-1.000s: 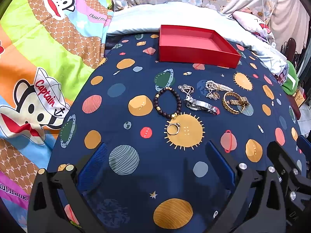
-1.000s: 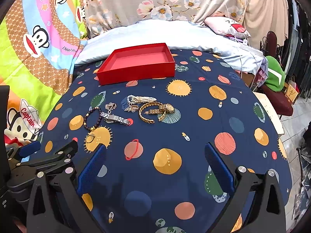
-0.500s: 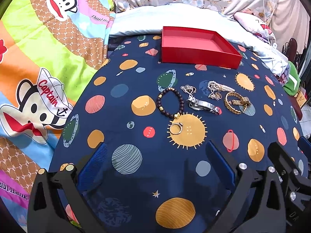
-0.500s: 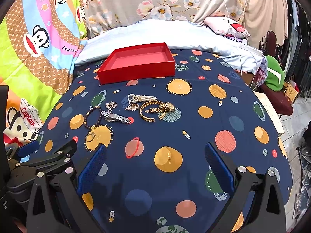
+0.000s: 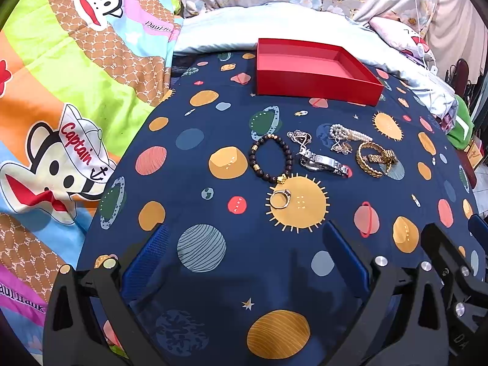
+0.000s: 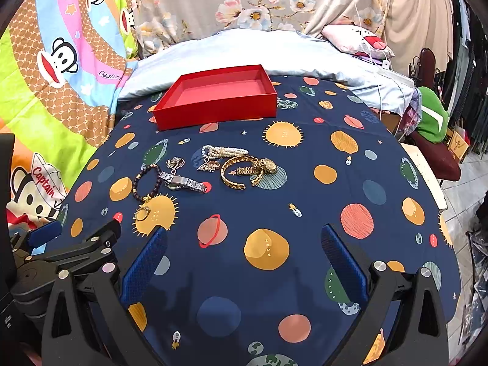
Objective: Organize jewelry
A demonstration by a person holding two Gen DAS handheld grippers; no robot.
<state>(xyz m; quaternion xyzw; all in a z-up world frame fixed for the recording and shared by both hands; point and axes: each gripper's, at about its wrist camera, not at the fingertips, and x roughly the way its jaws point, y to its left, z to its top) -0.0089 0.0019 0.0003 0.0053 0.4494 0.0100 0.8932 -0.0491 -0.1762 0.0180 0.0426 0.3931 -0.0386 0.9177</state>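
Note:
An empty red box (image 5: 314,71) (image 6: 218,96) sits at the far side of the planet-print cloth. In front of it lies jewelry: a dark bead bracelet (image 5: 270,160) (image 6: 146,183), a gold ring (image 5: 279,199) (image 6: 142,213), a silver watch (image 5: 323,163) (image 6: 183,182), a pearl bracelet (image 5: 349,132) (image 6: 224,151) and a gold chain bracelet with a gold watch (image 5: 375,158) (image 6: 247,169). My left gripper (image 5: 244,253) is open, just short of the ring. My right gripper (image 6: 244,256) is open too, over bare cloth well short of the gold pieces.
A cartoon-monkey blanket (image 5: 61,97) lies to the left, a pale blue pillow (image 6: 259,52) behind the box. The cloth's right edge (image 6: 427,183) drops off toward a chair with a green bundle (image 6: 431,113). The left gripper's frame (image 6: 70,250) shows at the right view's lower left.
Both views have shifted slightly: the jewelry and box sit a little lower in the left wrist view. Both grippers stay open and nothing on the cloth has moved.

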